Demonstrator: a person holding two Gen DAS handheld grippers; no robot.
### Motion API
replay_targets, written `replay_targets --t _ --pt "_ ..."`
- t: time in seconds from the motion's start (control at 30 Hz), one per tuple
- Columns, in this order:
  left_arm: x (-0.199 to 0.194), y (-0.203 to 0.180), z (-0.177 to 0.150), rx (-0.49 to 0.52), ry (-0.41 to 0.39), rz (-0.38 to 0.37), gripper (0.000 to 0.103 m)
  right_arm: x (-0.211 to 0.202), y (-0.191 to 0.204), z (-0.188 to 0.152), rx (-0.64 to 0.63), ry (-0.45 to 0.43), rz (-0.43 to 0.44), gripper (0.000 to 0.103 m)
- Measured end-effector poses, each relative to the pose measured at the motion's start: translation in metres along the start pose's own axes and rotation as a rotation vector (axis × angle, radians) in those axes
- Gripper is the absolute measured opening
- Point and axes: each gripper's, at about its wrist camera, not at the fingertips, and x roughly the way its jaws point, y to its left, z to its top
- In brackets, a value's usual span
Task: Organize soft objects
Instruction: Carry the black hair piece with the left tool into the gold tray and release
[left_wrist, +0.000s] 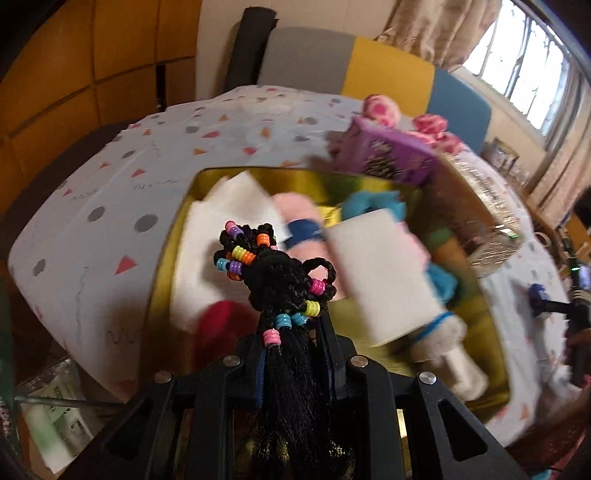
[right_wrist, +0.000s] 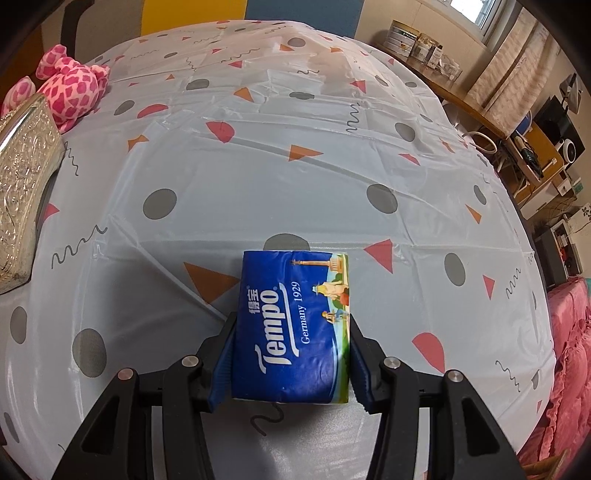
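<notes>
Black beaded tassel (left_wrist: 275, 295) clamped in left gripper (left_wrist: 291, 332); right gripper (right_wrist: 290, 365) grips tissue pack (right_wrist: 293, 325)

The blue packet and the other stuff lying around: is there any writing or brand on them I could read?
"Tempo": blue tissue packet, with two Chinese characters I can't make out.
"Germany 1929": same packet, under the brand.
Purple box: print too blurred to read.
Tins on the far shelf: labels too small to read.

Black braided hairpiece (left_wrist: 275, 280) with coloured beads hangs above gold box (left_wrist: 166, 280) of soft toys; blue Tempo tissue pack (right_wrist: 291, 325) upright on desk.
</notes>
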Motion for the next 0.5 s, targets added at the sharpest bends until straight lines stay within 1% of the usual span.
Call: replay_targets --t 0.03,0.07,0.17,0.2,0.27,0.33,0.4,0.5 --pt "0.005 0.004 -0.002 0.004 0.008 0.028 0.023 0.000 0.000 0.000 0.000 0.000 -0.001 0.053" --pt "0.010 0.007 -0.003 0.007 0.024 0.044 0.026 0.000 0.000 0.000 -0.002 0.000 -0.001 0.053" --pt "0.024 0.016 -0.010 -0.023 0.064 0.069 0.031 0.000 0.001 0.000 -0.006 -0.001 -0.005 0.053" --pt "0.025 0.017 -0.011 -0.026 0.063 0.074 0.038 0.000 0.001 0.000 -0.007 -0.001 -0.005 0.053" --pt "0.024 0.015 -0.013 -0.018 0.044 0.065 0.049 0.000 0.001 0.000 -0.007 -0.001 -0.007 0.053" --pt "0.022 0.015 -0.013 -0.025 0.024 0.060 0.058 -0.001 0.002 -0.001 -0.012 -0.002 -0.012 0.053" --pt "0.018 0.015 -0.010 -0.044 0.008 0.061 0.059 -0.001 0.003 -0.001 -0.018 -0.004 -0.019 0.053" --pt "0.011 0.018 -0.007 -0.084 -0.006 0.101 0.059 -0.001 0.004 -0.001 -0.023 -0.005 -0.025 0.053"
